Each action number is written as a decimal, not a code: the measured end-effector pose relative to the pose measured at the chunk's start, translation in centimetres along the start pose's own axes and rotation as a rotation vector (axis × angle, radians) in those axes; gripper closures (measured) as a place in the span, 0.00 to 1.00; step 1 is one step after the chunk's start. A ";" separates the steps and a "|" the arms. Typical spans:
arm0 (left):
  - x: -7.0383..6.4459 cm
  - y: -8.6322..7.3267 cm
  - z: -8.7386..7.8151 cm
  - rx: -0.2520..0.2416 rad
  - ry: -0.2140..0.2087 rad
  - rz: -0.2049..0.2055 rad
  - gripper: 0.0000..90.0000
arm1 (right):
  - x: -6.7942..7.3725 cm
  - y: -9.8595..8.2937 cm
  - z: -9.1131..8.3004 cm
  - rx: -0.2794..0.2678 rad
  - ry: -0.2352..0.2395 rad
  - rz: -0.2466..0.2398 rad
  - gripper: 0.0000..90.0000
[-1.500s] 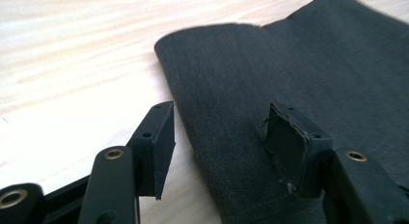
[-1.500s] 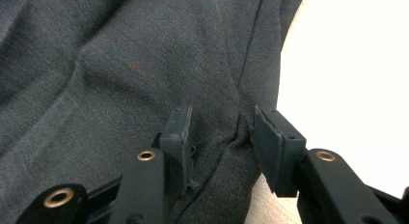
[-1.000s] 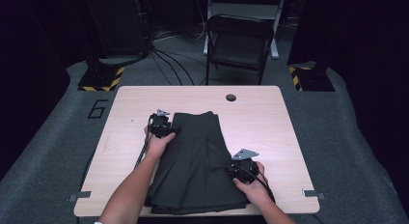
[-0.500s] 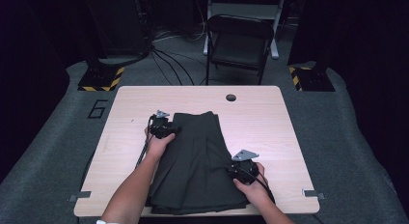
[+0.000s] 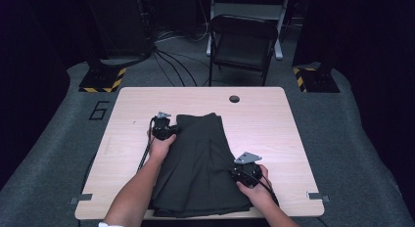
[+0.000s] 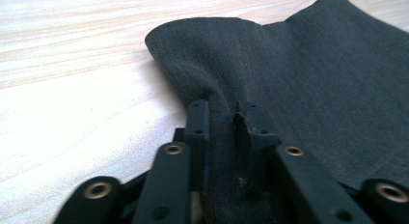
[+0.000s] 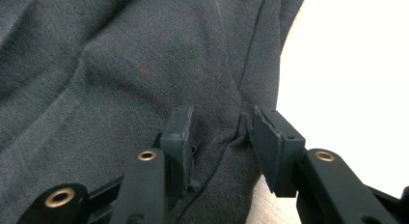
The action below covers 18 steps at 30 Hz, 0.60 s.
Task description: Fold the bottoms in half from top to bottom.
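Left gripper [image 6: 223,120] pinching a raised fold of the dark garment [image 6: 308,84] between its jaws, right gripper [image 7: 219,132] jaws spread, straddling the garment's edge seam.

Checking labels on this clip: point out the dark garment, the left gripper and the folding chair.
dark garment [image 5: 200,163], high view, middle of the cloth.
left gripper [image 6: 223,122], left gripper view, between its fingers.
folding chair [image 5: 242,47], high view, seat.

high view overhead; gripper views close on cloth [image 6: 308,79]
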State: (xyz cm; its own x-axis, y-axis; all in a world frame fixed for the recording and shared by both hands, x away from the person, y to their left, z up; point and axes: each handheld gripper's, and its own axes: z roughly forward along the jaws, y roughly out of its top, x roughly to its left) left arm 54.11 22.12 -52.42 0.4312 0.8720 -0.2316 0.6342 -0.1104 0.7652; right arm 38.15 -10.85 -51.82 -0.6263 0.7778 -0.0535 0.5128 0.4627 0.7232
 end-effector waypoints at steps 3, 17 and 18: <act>-0.5 0.4 -0.3 -0.003 0.017 0.020 0.90 | -0.1 0.0 0.0 0.002 0.004 -0.013 0.66; -1.0 1.6 -1.6 -0.038 -0.007 0.053 0.92 | 0.5 0.2 -0.4 -0.022 0.015 -0.029 0.64; -1.1 1.9 -1.8 -0.037 -0.006 0.059 0.92 | 0.7 0.3 -0.6 -0.018 0.020 -0.012 0.64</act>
State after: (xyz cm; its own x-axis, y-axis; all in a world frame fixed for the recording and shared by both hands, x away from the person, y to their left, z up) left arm 53.70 21.81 -49.59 0.4712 0.8615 -0.1891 0.5834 -0.1436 0.7994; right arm 37.56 -10.39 -51.23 -0.6435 0.7639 -0.0486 0.4949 0.4636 0.7349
